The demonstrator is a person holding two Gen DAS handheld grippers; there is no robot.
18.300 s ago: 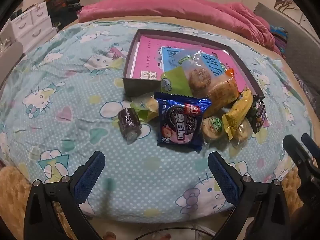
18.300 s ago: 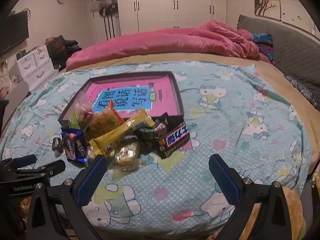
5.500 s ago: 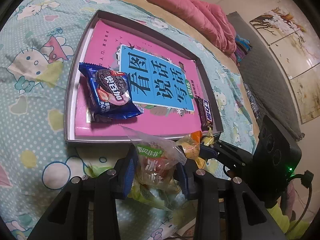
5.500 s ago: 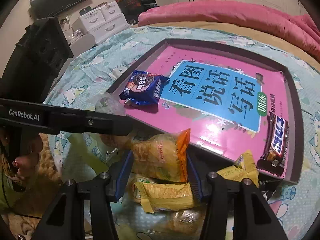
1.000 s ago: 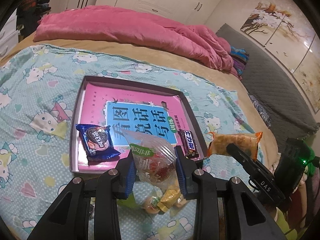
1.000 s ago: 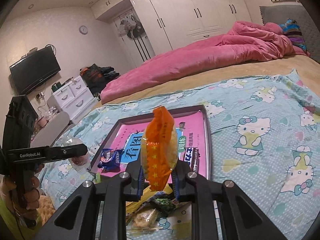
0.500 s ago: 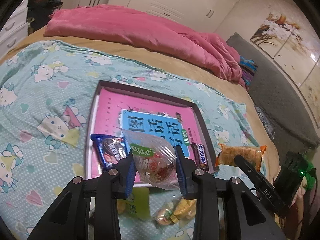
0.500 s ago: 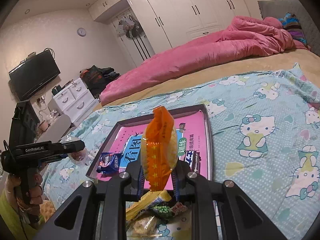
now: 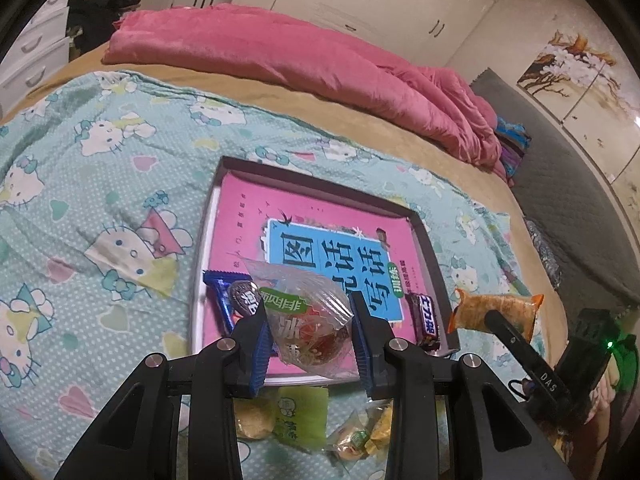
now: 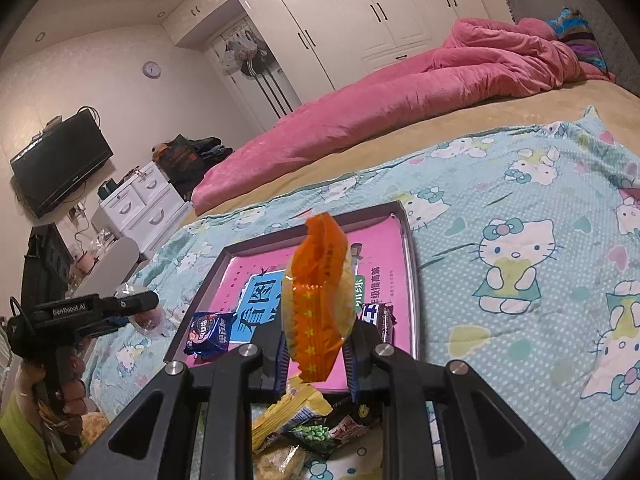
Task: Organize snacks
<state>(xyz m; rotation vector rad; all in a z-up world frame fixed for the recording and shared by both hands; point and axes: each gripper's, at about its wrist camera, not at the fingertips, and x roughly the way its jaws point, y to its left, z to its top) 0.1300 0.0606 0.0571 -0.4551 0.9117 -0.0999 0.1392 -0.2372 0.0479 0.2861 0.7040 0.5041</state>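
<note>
**Two snack packets held above the tray on the bed**

A clear packet with a green label (image 9: 308, 324) sat pinched between the blue pads of the left gripper (image 9: 310, 340), whose jaws were closed narrowly on its sides; the packet's crinkled top stood up above the pads. It hung over the near edge of the tray (image 9: 316, 182), in front of the blue cookie packet (image 9: 234, 304) that lay in the tray's near left corner.

An orange-ended packet (image 10: 318, 300) stood upright in the right gripper (image 10: 316, 354), whose jaws were nearly fully closed and clamped on its lower part. Seen from the left wrist view, that packet (image 9: 496, 310) was in the air just beside the tray's near right corner.

In the tray lay a pink book with a blue title panel (image 9: 320, 248), covering most of the floor. A dark chocolate bar (image 9: 428, 320) lay along the right wall, at the near end.

On the near side of the tray, on the bedding, the remaining snacks (image 10: 304, 428) were heaped: a yellow packet, a green pea packet, a pale round cake and others, partly hidden by the gripper frames.

The tray rested on a teal cartoon-cat sheet (image 10: 520, 272). Beyond it a pink quilt (image 9: 280, 52) lay bunched across the bed, with white wardrobes (image 10: 360, 12) behind. A hand (image 10: 60, 396) gripping the left gripper's handle showed at the lower left of the right wrist view.
</note>
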